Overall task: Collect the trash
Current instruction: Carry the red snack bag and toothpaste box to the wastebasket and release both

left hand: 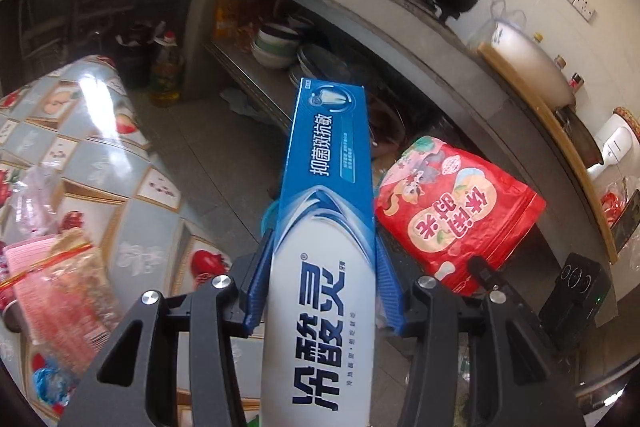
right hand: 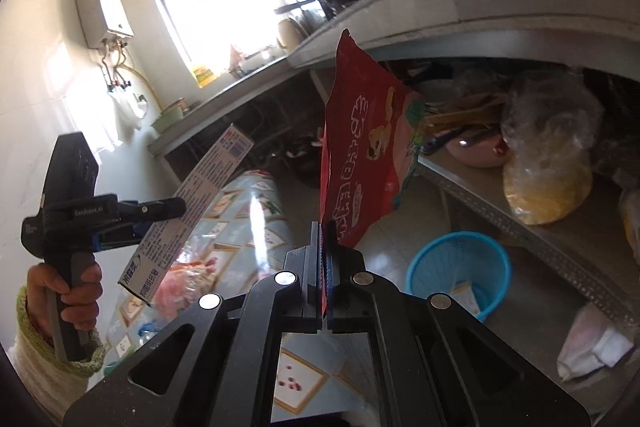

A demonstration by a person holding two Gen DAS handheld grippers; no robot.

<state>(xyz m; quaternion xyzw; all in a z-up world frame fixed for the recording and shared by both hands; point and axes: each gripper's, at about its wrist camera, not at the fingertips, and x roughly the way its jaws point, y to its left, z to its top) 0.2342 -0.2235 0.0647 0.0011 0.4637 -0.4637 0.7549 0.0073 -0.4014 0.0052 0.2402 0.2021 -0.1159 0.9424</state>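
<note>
toothpaste box (left hand: 324, 227): "冷酸灵", "抑菌斑抗敏"; left gripper (right hand: 160, 211) body: "GenRobot.AI"; red snack bag (left hand: 452, 211) print unclear

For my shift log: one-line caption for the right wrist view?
Right tongs pinch a red snack bag above a blue basket; left tongs hold a toothpaste box.
</note>
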